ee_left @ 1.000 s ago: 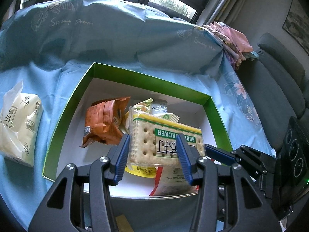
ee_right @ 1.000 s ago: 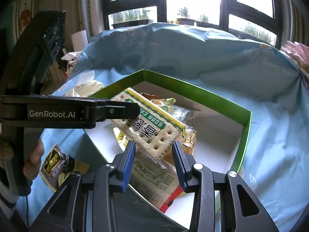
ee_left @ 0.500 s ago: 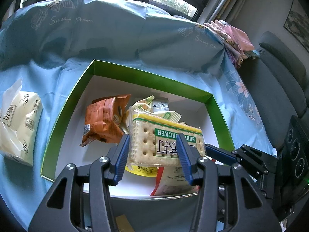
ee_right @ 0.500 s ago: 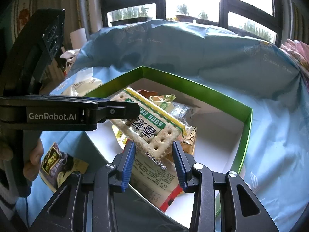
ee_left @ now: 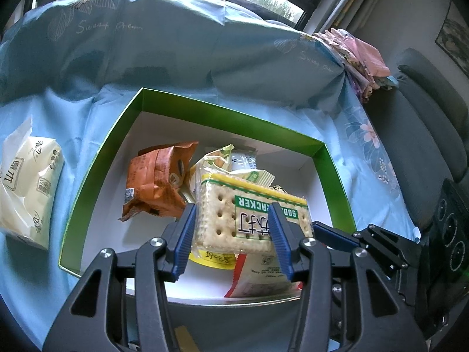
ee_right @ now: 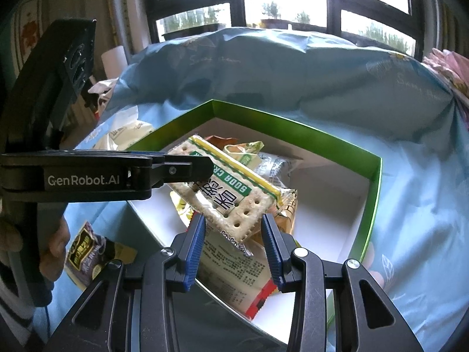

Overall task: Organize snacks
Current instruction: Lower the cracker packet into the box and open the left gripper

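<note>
Snacks lie heaped in the green box (ee_left: 331,173), and the soda cracker pack (ee_left: 249,214) sits on top of the pile in the lower middle of both views. Across the last second almost nothing has shifted: the pack keeps its place and tilt, and both grippers hold their stations, with only a slight drift of the box in the left view. That stillness suggests a pause at the point of release or of handover, so the cracker pack is probably not settled yet.

The left gripper (ee_left: 231,234) reaches in from the lower edge of its view, its blue pads (ee_left: 184,234) set on either side of the pack's near end; they look pressed against it, pinching it. In the right view this same gripper crosses from the left of the frame, level with the pack's far end. The right gripper (ee_right: 231,246) is spread, its pads flanking the pack's near corner without clearly touching it.

An orange bag (ee_left: 155,182) lies to the left inside the box. Outside it, a pale tissue pack (ee_left: 26,187) rests on the blue sheet (ee_left: 176,44) at the left, and a dark snack packet (ee_right: 88,252) lies at the lower left of the right view.
</note>
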A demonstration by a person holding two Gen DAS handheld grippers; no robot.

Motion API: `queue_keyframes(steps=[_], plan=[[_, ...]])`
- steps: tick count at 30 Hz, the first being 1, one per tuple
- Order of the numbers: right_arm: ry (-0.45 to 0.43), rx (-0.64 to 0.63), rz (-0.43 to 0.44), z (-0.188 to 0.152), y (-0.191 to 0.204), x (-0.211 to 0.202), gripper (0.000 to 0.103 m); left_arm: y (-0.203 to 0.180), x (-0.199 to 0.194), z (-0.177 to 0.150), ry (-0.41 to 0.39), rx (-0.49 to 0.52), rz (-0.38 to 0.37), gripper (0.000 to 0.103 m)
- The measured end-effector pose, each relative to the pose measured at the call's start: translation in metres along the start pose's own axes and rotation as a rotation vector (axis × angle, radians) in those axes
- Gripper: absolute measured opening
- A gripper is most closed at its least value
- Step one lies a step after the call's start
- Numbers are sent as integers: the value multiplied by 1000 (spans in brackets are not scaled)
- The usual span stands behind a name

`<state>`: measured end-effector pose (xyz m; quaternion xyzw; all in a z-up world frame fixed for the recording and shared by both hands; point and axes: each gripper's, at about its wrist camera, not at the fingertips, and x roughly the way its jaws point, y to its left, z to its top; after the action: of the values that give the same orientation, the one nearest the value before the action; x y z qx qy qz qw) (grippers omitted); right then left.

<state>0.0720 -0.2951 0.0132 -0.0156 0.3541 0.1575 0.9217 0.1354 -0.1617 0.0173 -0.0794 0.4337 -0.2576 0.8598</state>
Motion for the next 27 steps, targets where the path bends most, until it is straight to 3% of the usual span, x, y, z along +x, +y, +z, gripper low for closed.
queue_keyframes(steps=[27], plan=[[48,138,107,7,-20,6,41,-11,10,22,105,36,82,51]])
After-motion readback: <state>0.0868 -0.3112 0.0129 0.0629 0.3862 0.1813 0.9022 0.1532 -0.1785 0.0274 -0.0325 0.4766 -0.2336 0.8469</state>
